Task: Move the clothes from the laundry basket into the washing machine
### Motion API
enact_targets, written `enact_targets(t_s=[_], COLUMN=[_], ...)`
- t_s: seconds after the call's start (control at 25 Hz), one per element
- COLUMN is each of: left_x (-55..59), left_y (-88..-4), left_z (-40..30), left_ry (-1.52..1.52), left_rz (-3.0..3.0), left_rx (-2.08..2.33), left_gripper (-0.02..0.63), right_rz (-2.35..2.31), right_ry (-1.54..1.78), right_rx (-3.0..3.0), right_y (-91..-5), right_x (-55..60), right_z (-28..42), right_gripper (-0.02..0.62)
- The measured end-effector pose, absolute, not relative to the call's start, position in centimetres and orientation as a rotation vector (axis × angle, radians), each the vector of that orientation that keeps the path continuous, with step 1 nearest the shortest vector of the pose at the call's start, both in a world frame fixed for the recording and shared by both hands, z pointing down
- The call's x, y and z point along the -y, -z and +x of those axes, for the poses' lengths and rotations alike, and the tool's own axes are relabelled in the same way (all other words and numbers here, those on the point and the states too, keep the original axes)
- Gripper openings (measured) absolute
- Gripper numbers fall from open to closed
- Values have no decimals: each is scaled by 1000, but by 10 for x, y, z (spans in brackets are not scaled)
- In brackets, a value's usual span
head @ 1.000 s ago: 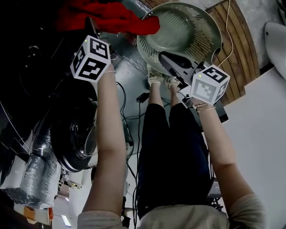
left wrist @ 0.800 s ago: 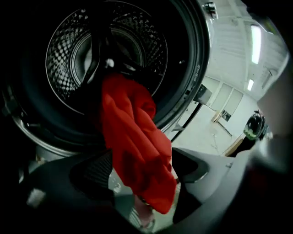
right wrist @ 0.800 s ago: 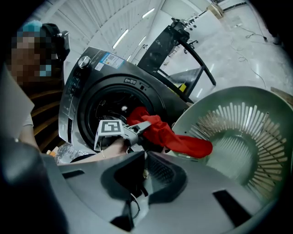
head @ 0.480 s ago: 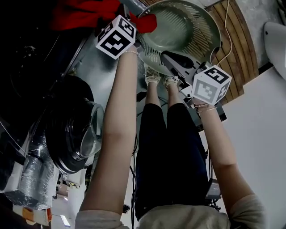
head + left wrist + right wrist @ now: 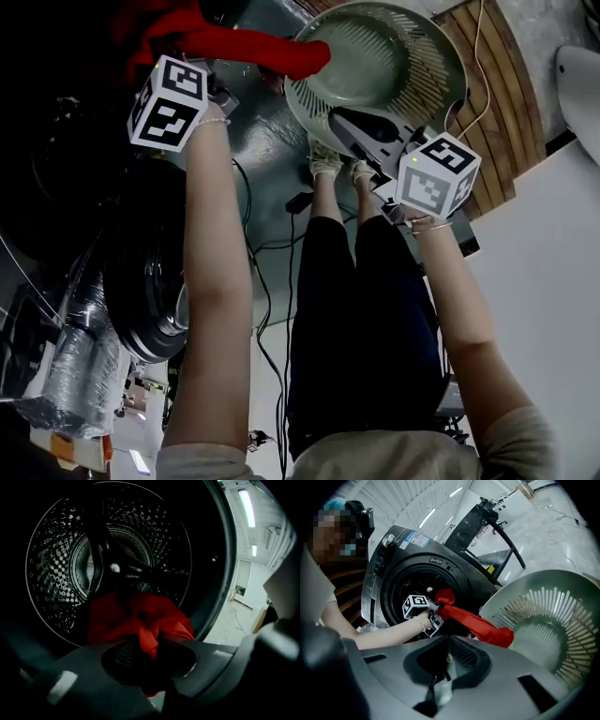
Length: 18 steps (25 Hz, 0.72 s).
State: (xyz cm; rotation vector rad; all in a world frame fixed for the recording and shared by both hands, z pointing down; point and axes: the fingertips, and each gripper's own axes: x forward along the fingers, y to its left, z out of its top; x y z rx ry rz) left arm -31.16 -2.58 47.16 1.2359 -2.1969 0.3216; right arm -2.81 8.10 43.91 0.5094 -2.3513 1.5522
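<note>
The left gripper's (image 5: 150,646) jaws have just been closing and now pinch a fold of the red cloth (image 5: 140,618) between their tips, at the bottom centre of the left gripper view. Beyond the pinch the cloth bunches up in the lower part of the drum (image 5: 51,573), whose perforated wall fills the upper left of that view. The cloth is not all inside. In the head view a long red tail runs from the upper left of the frame towards the top centre, and its end overlaps the near rim of the basket (image 5: 403,47). Whether it rests on that rim I cannot tell.

The right gripper's (image 5: 443,670) jaws are together with nothing between them. It hangs near the basket, which sits at the right of its view, with the washer (image 5: 389,569) at the upper left.

The step in hand is loading: the cloth is gripped at the drum mouth and only partly in. The next move likely calls for carrying the left gripper deeper into the drum until the tail clears the basket and the door opening, and only then parting the jaws. Letting go too soon could leave the tail draped outside. No other garment shows in the basket.
</note>
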Motion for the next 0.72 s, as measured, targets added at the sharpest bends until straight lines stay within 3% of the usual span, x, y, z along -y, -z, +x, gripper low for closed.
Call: enact_targets(t_s=[0.28, 0.44, 0.72], left_x=[64, 78, 61], left_y=[-413, -417, -455], left_z=[-375, -382, -343], left_ry=[-205, -306, -354], left_rz=[1222, 1253, 1361], left_rx=[2410, 2453, 2272], left_gripper=[80, 85, 298], right_rz=[498, 494, 483], right_ry=[-1564, -1565, -1562], right_rx=[2359, 2343, 2339], right_y=[-440, -444, -446], right_x=[-81, -84, -87], right_z=[-38, -37, -37], right_gripper=[25, 25, 25])
